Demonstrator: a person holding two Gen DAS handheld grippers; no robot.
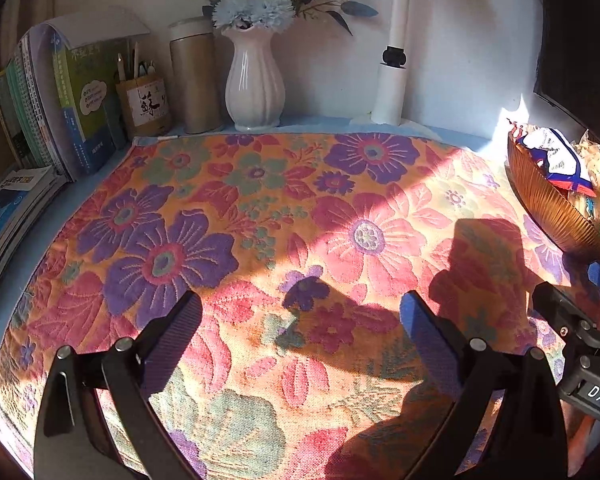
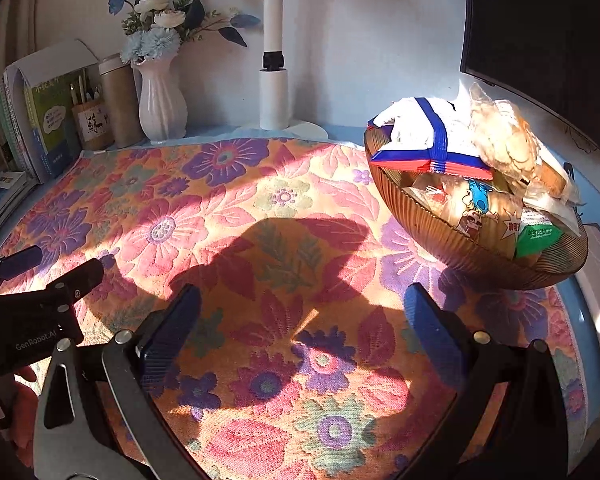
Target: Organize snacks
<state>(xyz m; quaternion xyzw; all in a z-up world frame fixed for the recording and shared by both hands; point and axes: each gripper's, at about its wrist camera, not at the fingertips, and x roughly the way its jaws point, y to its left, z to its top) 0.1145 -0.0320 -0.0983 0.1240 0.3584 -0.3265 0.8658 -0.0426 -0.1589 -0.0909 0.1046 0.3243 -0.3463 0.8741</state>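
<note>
Black left gripper and right gripper hover level, jaws spread, empty.

The table has a light blue top, and a floral cloth covers most of it. On the cloth, at about 2 o'clock in the right wrist view, stands a ribbed brown bowl full of snack packets. Along the back edge, at 11 to 12 o'clock, stand books, a pen holder, a beige canister, a white vase and a white lamp base.
</note>
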